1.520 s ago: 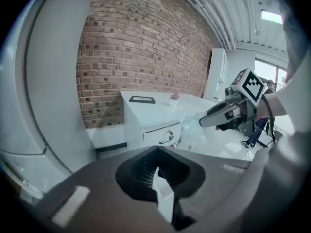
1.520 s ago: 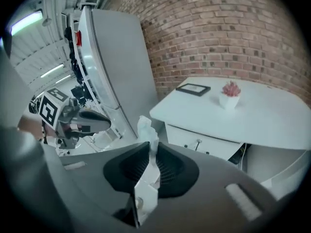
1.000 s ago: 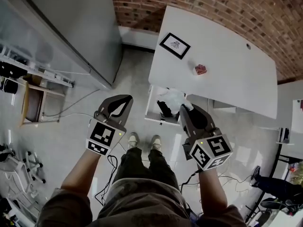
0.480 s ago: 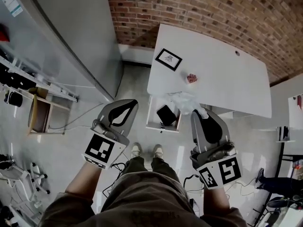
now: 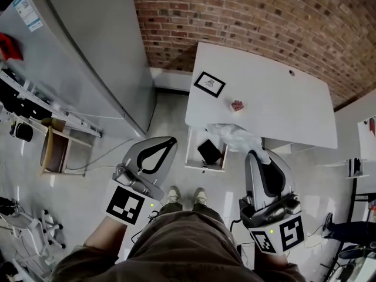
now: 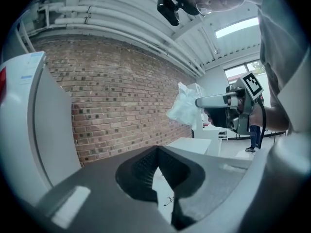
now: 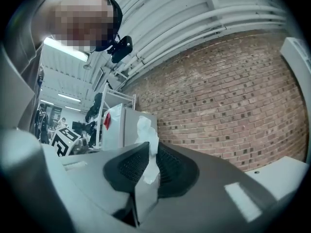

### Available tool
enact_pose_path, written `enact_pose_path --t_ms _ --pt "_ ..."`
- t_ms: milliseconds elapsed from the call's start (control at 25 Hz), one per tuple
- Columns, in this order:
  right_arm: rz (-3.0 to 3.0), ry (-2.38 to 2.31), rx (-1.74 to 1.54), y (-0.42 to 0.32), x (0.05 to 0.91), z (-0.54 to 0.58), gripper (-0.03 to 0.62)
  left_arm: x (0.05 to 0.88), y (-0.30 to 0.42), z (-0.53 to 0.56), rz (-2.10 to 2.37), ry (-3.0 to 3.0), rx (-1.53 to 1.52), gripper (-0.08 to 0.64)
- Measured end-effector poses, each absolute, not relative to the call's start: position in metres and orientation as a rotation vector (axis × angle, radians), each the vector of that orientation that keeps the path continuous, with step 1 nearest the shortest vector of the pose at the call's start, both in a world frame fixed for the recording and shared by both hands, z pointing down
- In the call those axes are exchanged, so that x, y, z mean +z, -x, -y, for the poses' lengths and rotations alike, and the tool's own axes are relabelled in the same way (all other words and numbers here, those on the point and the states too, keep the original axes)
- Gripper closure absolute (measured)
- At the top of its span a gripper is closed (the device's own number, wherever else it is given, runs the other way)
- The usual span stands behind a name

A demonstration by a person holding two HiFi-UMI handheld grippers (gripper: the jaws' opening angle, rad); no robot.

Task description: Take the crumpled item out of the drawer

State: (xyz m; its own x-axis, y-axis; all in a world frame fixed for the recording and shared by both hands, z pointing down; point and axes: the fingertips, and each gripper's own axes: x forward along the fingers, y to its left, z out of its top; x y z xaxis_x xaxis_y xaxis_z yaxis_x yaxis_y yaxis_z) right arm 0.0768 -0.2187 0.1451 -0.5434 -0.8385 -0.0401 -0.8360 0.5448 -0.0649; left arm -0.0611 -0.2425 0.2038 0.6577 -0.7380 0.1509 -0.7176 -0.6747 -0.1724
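Note:
My right gripper (image 5: 257,152) is shut on a crumpled white item (image 5: 234,136), which hangs in the air above the open drawer (image 5: 195,163). In the right gripper view the white item (image 7: 146,140) sticks up from between the closed jaws of the right gripper (image 7: 148,154). My left gripper (image 5: 170,140) is shut with nothing in it, held over the floor left of the drawer. From the left gripper view, past the left gripper (image 6: 156,150), the crumpled item (image 6: 186,106) shows pinched at the tip of the other gripper. A black object (image 5: 209,151) lies in the drawer.
The drawer belongs to a white table (image 5: 276,107) against a brick wall (image 5: 247,16). A framed picture (image 5: 210,84) and a small pink thing (image 5: 237,105) sit on the tabletop. A tall grey cabinet (image 5: 88,57) stands to the left, with shelving (image 5: 53,145) beside it.
The right gripper has drawn back from the drawer with the crumpled white item, lifting it out. Both grippers sit lower in the view and tilt upward more.

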Motion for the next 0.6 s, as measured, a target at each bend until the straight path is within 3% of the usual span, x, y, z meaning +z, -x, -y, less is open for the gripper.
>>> enact_pose_path --t_ms 600 --pt "-2.701 1.46 -0.149 -0.08 0.165 0.211 0.522 0.195 0.049 0.241 -1.169 2.778 -0.324 0.56"
